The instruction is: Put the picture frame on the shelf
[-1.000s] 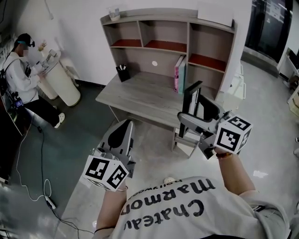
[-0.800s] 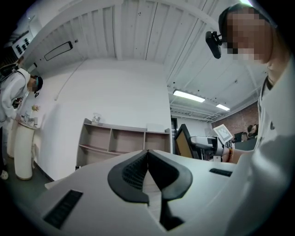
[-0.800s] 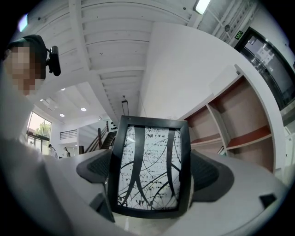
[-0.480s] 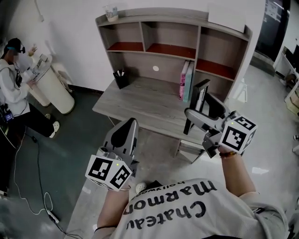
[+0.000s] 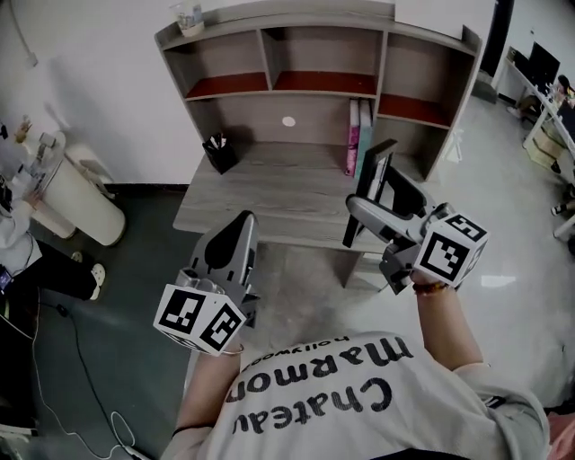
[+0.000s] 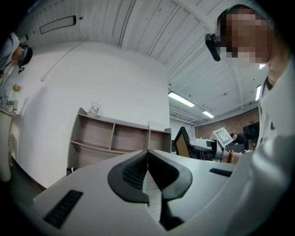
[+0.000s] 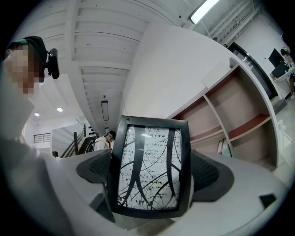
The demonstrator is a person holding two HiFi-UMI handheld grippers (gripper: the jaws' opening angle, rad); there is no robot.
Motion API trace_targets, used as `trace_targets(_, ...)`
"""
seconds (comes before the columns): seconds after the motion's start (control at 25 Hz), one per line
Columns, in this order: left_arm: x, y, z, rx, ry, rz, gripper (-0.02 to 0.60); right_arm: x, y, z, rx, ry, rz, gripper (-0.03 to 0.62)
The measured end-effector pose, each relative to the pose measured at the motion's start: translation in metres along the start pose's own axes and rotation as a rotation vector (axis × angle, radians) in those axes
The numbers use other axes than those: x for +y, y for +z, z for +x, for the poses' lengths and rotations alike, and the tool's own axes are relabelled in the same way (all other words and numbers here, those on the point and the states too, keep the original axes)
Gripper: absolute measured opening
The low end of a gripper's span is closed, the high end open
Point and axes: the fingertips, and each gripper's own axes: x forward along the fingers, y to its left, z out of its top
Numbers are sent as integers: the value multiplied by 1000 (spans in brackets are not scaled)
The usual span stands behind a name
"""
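1. Grey wood desk (image 5: 260, 193) with shelf (image 5: 314, 83) above, white wall (image 5: 108, 108) behind.
2. One picture frame (image 7: 150, 166), upright, pinched in right gripper (image 5: 364, 211) at desk's near right.
3. Left gripper (image 6: 147, 154) pressed together, empty.
4. Two books (image 5: 358, 135), one pen cup (image 5: 217, 154).

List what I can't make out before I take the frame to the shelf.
Back of the picture frame: right gripper view shows only its front, head view nearly edge-on.
Near right corner of the desk: head view, hidden behind the frame and right gripper.
Small item atop the shelf: head view, too small.
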Motion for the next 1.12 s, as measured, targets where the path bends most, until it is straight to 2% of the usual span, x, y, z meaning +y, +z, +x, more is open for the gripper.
trace_targets(0.32,42,10,-6,-27,-62,-3,17,19,-16,26,-36,-49,6,541)
trace_targets(0.64,74,3,2,15,-133,-49,17,15,-24,55,-15,-129,8,541)
trace_targets(1.12,108,-20,10,14,-107,-87,17,-12,-34,70,-14,-178,-4,541)
